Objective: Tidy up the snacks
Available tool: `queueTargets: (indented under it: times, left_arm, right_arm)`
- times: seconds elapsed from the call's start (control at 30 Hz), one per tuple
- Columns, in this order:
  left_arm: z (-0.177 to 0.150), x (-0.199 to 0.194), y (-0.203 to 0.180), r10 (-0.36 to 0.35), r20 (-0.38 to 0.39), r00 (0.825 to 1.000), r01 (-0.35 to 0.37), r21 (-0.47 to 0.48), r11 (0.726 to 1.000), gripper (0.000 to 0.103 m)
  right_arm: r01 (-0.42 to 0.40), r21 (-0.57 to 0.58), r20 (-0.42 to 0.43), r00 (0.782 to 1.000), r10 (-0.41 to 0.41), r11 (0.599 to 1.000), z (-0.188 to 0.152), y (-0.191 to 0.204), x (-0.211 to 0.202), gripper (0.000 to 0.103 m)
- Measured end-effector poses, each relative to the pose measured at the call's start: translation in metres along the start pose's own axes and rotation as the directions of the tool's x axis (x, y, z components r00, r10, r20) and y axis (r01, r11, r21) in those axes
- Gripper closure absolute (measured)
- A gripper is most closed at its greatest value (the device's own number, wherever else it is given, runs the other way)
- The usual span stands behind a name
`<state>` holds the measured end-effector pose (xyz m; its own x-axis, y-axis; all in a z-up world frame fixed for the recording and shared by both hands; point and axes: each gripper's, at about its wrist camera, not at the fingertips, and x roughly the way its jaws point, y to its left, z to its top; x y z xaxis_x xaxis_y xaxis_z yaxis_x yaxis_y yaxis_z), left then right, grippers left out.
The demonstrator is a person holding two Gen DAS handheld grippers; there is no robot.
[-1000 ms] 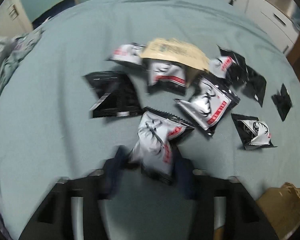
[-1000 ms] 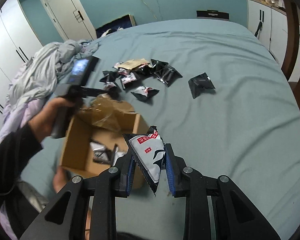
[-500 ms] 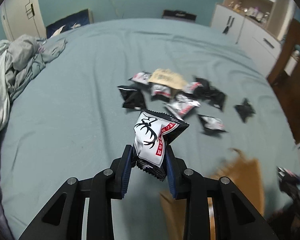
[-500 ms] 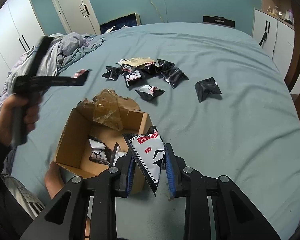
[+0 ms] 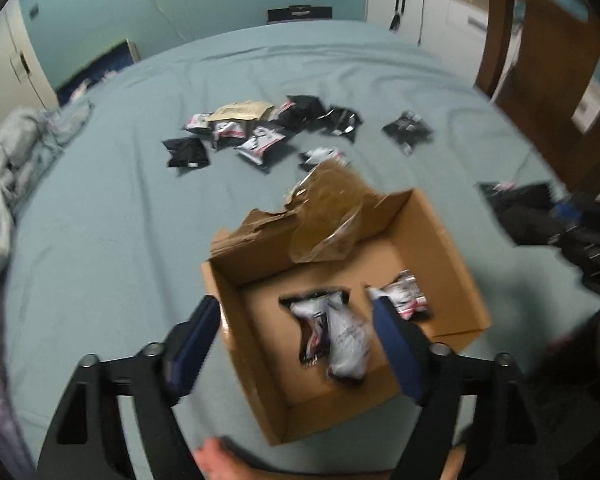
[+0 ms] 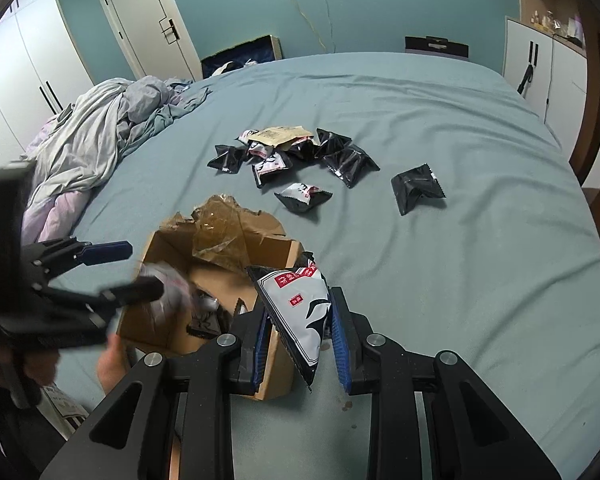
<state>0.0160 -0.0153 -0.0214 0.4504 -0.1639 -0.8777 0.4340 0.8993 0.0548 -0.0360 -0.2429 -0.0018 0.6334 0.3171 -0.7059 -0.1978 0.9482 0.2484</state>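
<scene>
Left gripper (image 5: pixel 296 336): jaws spread wide, nothing between the pads, poised over the open cardboard box (image 5: pixel 452 240). Left wrist view is motion-blurred. A blurred white snack packet (image 5: pixel 346 340) sits between the spread fingers, inside the box outline; whether it rests on the box floor I cannot tell. Second packet (image 5: pixel 406 298) lies in the box toward 3 o'clock of the first. Torn flap with crumpled clear tape (image 5: pixel 328 216) stands at the box's 12 o'clock wall.

Right gripper (image 6: pixel 300 336): jaws pinching a white-and-black snack packet (image 6: pixel 296 304), red label uppermost, its lower corner hanging below the pads. It is held just at the 3 o'clock side of the box (image 6: pixel 276 252), above the near corner. In the right wrist view the left gripper (image 6: pixel 136 272) shows at 9 o'clock, over the box, with a blurred pale shape beside its lower finger.

Box sits on the teal bed (image 6: pixel 480 260). Loose packets pile (image 6: pixel 284 152) lies at 12 o'clock of the box, with a tan paper packet (image 6: pixel 280 134) on top; one white packet (image 6: pixel 300 196) lies between pile and box; one black packet (image 6: pixel 418 188) sits apart at 2 o'clock. Rumpled bedding (image 6: pixel 100 132) at 10 o'clock.
</scene>
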Motion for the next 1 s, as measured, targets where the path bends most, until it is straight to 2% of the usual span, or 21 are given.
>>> queueTargets:
  times: [0.07,0.2,0.4,0.57,0.7,0.73,0.8,0.83,0.87,0.93,1.0]
  left_arm:
    - [0.001,0.000,0.001,0.027,0.012,1.000,-0.027,0.002,1.000,0.020]
    - [0.002,-0.003,0.014,0.045,0.033,0.998,-0.043,-0.072,0.996,0.018]
    - [0.002,-0.009,0.033,0.121,0.058,0.991,-0.111,-0.150,0.982,0.018]
    - [0.003,-0.010,0.035,0.137,0.066,0.988,-0.125,-0.157,0.980,0.018]
    - [0.003,-0.010,0.034,0.142,0.065,0.988,-0.131,-0.155,0.979,0.018]
    - [0.003,-0.010,0.035,0.136,0.060,0.989,-0.125,-0.161,0.979,0.018]
    - [0.002,-0.009,0.037,0.122,0.051,0.991,-0.111,-0.172,0.979,0.018]
    - [0.002,-0.008,0.038,0.115,0.043,0.992,-0.106,-0.180,0.978,0.018]
    - [0.002,-0.007,0.039,0.115,0.039,0.993,-0.106,-0.184,0.977,0.018]
    - [0.001,-0.006,0.039,0.117,0.033,0.993,-0.108,-0.186,0.977,0.018]
    - [0.001,-0.006,0.039,0.117,0.034,0.993,-0.109,-0.184,0.977,0.018]
  right_arm:
    - [-0.004,0.000,-0.002,1.000,0.004,1.000,0.000,0.001,0.000,0.078]
    - [0.002,-0.034,0.003,1.000,-0.002,0.999,-0.001,0.009,-0.001,0.078]
    - [-0.014,-0.093,-0.002,1.000,0.014,0.996,-0.001,0.025,0.005,0.078]
    - [-0.030,-0.118,-0.018,0.999,0.028,0.993,0.001,0.031,0.014,0.077]
    - [-0.088,-0.137,-0.054,0.995,0.082,0.987,0.000,0.041,0.018,0.075]
    - [-0.111,-0.133,-0.059,0.993,0.103,0.985,0.000,0.042,0.018,0.071]
    - [-0.118,-0.111,-0.053,0.992,0.113,0.987,0.003,0.041,0.017,0.052]
    - [-0.109,-0.102,-0.047,0.993,0.104,0.989,0.003,0.039,0.017,0.035]
    - [-0.092,-0.087,-0.029,0.996,0.090,0.992,0.004,0.037,0.015,0.026]
    - [-0.054,-0.069,0.007,0.998,0.054,0.996,0.004,0.034,0.013,0.025]
    - [0.001,-0.076,-0.006,1.000,-0.002,0.997,0.007,0.033,0.015,0.025]
